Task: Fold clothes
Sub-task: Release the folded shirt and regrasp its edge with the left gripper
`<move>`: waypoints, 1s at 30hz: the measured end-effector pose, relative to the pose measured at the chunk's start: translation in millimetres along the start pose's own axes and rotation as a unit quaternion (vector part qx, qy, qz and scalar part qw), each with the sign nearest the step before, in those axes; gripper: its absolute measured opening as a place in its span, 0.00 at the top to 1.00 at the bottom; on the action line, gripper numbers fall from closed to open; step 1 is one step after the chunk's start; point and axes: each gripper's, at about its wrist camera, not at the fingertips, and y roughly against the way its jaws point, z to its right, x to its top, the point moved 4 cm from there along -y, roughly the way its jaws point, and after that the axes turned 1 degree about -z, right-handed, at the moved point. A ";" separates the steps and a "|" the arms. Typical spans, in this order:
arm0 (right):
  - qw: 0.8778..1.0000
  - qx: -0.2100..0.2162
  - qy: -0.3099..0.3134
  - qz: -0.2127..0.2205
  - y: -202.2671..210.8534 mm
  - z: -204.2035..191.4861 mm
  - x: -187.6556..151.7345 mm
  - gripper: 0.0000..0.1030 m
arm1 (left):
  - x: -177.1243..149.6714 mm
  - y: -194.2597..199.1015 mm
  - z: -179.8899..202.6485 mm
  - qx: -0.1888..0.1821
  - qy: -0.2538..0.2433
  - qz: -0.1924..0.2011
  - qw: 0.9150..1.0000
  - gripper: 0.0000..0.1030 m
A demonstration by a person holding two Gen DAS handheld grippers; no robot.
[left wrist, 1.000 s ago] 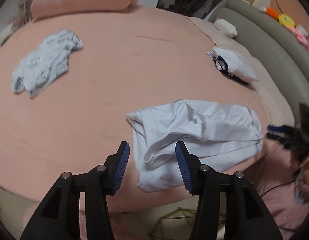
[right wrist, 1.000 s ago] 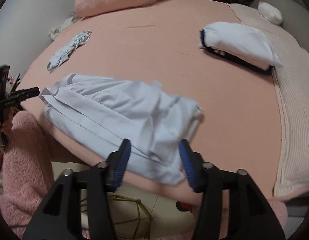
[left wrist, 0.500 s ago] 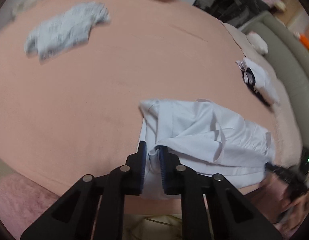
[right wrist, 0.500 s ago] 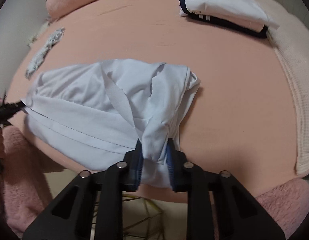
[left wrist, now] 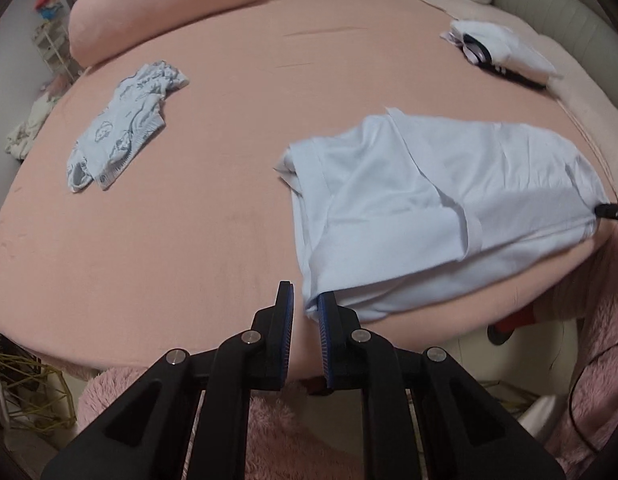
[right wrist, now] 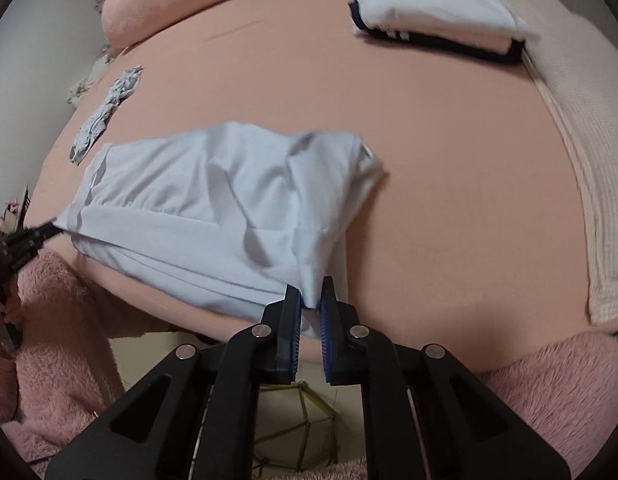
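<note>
A white garment [left wrist: 437, 204] lies crumpled at the near edge of the pink bed [left wrist: 249, 128]. My left gripper [left wrist: 305, 312] is shut on its near left corner. My right gripper [right wrist: 310, 305] is shut on its near right corner, and the garment [right wrist: 213, 200] stretches leftward from there to the left gripper's tip [right wrist: 41, 234]. The right gripper's tip [left wrist: 611, 212] shows at the garment's far right in the left wrist view. The cloth between the grippers is pulled fairly taut but wrinkled.
A small patterned grey garment [left wrist: 125, 124] lies at the bed's left. A folded white and navy stack [right wrist: 441, 20] sits at the back right by a cream blanket [right wrist: 581, 128]. A pink pillow [left wrist: 165, 8] is at the back. Pink fluffy sleeves lie below the bed edge.
Both grippers closed on the white garment's near corners and have since drawn them apart, spreading the cloth wider along the bed edge.
</note>
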 end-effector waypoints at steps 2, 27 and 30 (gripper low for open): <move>1.000 -0.009 -0.002 -0.003 -0.2 5.6 -1.4 0.94 | -1.4 2.1 0.3 0.009 0.001 -0.003 1.000 0.87; 0.998 0.055 -0.023 0.004 -6.1 -5.0 18.0 0.91 | 20.0 16.8 -24.5 -0.085 0.114 0.057 0.988 0.96; 0.999 0.045 0.005 0.022 11.4 -17.0 20.4 0.91 | 20.8 27.5 -28.0 -0.086 0.113 0.060 0.988 0.96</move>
